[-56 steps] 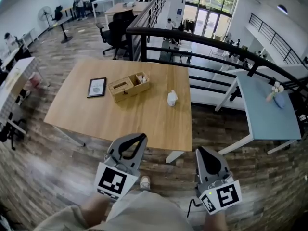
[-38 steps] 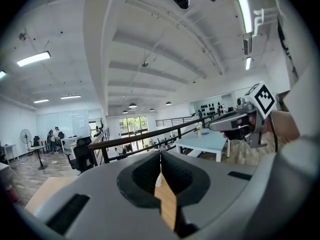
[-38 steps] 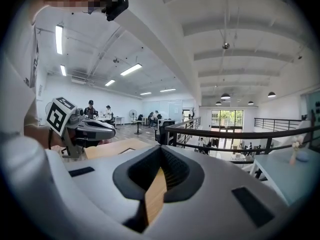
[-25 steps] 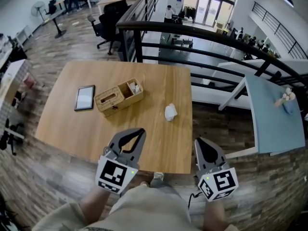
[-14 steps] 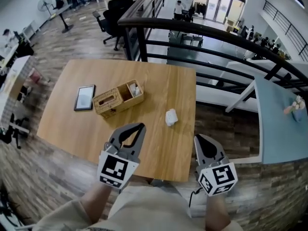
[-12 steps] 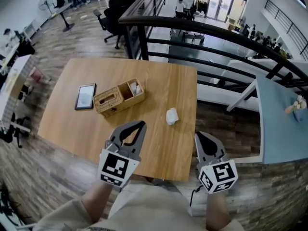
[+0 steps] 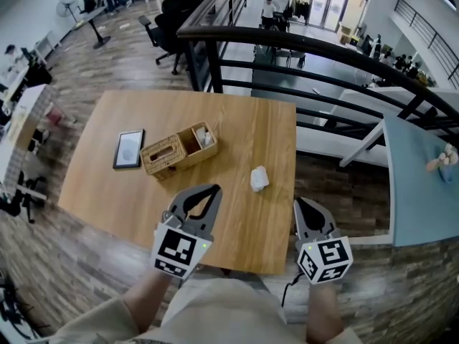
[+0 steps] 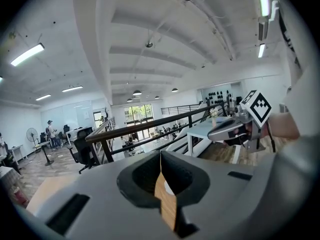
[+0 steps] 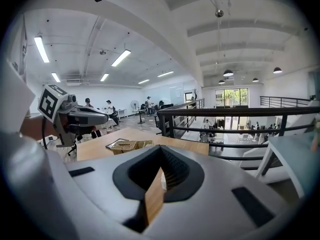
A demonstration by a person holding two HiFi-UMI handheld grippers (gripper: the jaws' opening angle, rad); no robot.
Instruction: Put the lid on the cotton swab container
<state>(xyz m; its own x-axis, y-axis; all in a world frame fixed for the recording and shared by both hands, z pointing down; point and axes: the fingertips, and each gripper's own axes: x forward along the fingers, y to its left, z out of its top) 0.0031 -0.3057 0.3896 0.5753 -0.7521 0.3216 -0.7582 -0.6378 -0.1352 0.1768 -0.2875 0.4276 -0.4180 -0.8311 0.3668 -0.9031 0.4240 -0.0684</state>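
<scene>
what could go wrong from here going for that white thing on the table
1. The small white object lies close to the table's right edge; a clumsy nudge could knock it off.
2. The left gripper and right gripper are both shut and empty; reaching in unopened would shove rather than grasp.
3. Lid and container cannot be told apart from here, so a wrong pick is possible.

Ahead of the left gripper's (image 7: 210, 190) jaws the table (image 7: 237, 120) lies bare up to a wicker box (image 7: 179, 149), with a flat tablet (image 7: 129, 149) just left of it. A small white container (image 7: 259, 178) stands ahead of and between the two pairs of jaws, with clear wood around it. The right gripper's (image 7: 301, 205) jaws hang beside the table's near corner. A black railing (image 7: 287, 45) closes the far side.
</scene>
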